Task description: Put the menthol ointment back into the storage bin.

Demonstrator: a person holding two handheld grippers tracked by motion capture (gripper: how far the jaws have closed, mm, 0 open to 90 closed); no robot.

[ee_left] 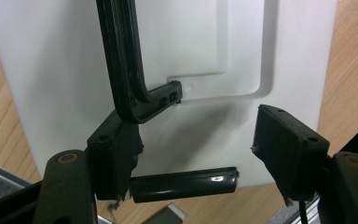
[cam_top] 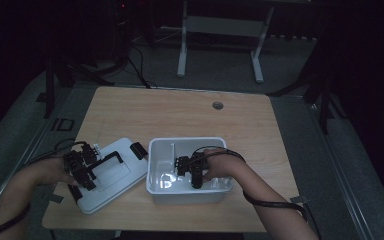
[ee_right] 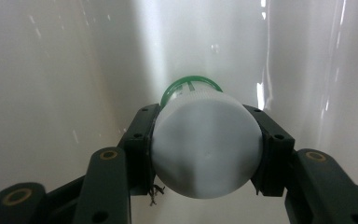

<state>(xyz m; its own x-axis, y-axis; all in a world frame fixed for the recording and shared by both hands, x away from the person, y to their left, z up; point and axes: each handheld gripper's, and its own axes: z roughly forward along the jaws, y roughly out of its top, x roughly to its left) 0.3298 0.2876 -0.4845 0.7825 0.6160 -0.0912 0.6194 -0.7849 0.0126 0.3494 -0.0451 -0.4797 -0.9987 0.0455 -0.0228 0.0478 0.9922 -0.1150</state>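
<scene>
A: What has the right gripper [ee_right: 205, 154] got?
B: A white-capped bottle [ee_right: 205, 149], clamped, down inside the white bin [cam_top: 152, 150]; its green label is unreadable.
A: The left gripper [ee_left: 196, 154]?
B: Jaws apart over the white lid [ee_left: 51, 70], by its black handle [ee_left: 126, 70].

Both grippers are black, with brass-coloured pivot pins. The left gripper [ee_left: 193, 154] has frayed pads. A black cable trails from the right gripper [ee_right: 205, 149].
</scene>
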